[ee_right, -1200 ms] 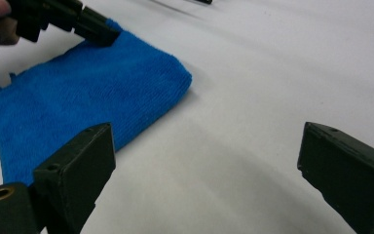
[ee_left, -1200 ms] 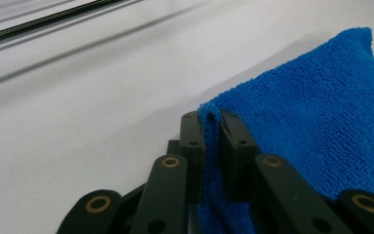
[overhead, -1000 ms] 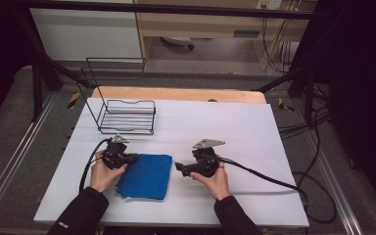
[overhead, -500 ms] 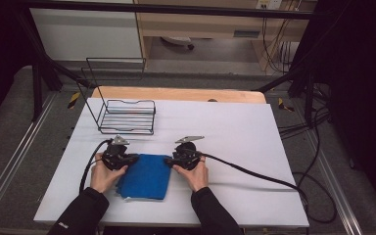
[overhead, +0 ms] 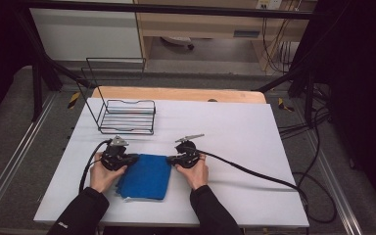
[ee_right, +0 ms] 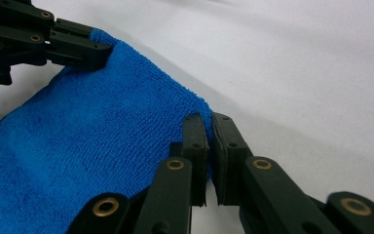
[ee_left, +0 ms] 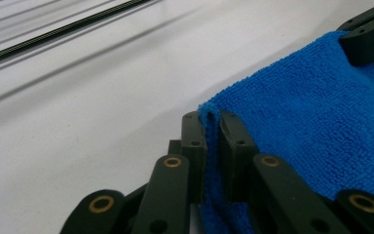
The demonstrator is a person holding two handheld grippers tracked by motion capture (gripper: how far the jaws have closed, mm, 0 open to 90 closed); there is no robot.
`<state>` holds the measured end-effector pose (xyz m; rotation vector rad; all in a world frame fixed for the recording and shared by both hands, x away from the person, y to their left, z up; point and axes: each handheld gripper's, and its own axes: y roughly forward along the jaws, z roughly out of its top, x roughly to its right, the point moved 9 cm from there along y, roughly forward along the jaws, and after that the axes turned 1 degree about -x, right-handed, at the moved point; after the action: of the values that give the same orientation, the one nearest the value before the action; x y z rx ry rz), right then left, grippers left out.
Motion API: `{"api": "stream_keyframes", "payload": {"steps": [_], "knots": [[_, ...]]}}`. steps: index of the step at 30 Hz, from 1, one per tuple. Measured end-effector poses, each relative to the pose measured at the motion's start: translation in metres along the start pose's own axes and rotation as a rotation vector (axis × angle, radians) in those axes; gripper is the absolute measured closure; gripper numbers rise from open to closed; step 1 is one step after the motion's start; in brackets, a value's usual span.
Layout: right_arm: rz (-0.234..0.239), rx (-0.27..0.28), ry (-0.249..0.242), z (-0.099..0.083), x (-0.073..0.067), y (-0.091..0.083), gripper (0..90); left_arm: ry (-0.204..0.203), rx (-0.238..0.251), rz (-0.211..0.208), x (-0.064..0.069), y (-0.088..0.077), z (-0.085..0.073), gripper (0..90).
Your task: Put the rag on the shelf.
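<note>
A folded blue cloth lies on the white table near its front edge. My left gripper is shut on the cloth's far left corner; in the left gripper view the jaws pinch a fold of blue cloth. My right gripper has just been closing and now pinches the far right corner of the cloth. Each gripper view shows the other gripper on the opposite corner: the right gripper and the left gripper.
A black wire rack stands at the table's far left. A wooden board runs along the far edge. The right gripper's cable trails across the table to the right.
The right hand moved left to the cloth's far right corner and its jaws closed on it. The left hand kept still, holding its corner.
</note>
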<state>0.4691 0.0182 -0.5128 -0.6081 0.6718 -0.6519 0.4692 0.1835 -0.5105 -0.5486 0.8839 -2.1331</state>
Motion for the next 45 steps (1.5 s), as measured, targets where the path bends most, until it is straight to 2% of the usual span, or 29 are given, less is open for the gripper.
{"api": "stream_keyframes", "payload": {"steps": [4, 10, 15, 23, 29, 33, 35, 39, 45], "knots": [[0.002, 0.011, -0.004, 0.001, -0.002, -0.003, 87.1, -0.015, 0.008, -0.005, -0.001, -0.003, 0.001, 83.7], [0.015, 0.056, -0.023, 0.006, -0.008, -0.011, 87.2, -0.022, 0.048, -0.005, -0.002, -0.014, 0.005, 84.2], [0.034, 0.106, -0.05, 0.012, -0.014, -0.019, 87.2, -0.047, 0.108, -0.019, -0.002, -0.027, 0.009, 84.3], [0.052, 0.18, -0.097, 0.023, -0.021, -0.032, 87.2, -0.052, 0.189, -0.042, 0.0, -0.048, 0.017, 84.2], [0.028, 0.213, -0.169, 0.032, -0.029, -0.04, 87.3, -0.056, 0.23, -0.029, 0.001, -0.059, 0.021, 84.3], [0.025, 0.237, -0.19, 0.039, -0.034, -0.047, 87.3, -0.065, 0.268, -0.038, 0.002, -0.069, 0.025, 84.4], [0.025, 0.248, -0.194, 0.042, -0.036, -0.05, 87.3, -0.054, 0.283, -0.032, 0.003, -0.073, 0.028, 84.4], [0.012, 0.269, -0.22, 0.049, -0.039, -0.057, 87.3, -0.053, 0.313, -0.027, 0.006, -0.082, 0.033, 84.4], [0.017, 0.309, -0.243, 0.059, -0.047, -0.068, 87.4, -0.06, 0.36, -0.016, 0.008, -0.096, 0.04, 84.4]]}}
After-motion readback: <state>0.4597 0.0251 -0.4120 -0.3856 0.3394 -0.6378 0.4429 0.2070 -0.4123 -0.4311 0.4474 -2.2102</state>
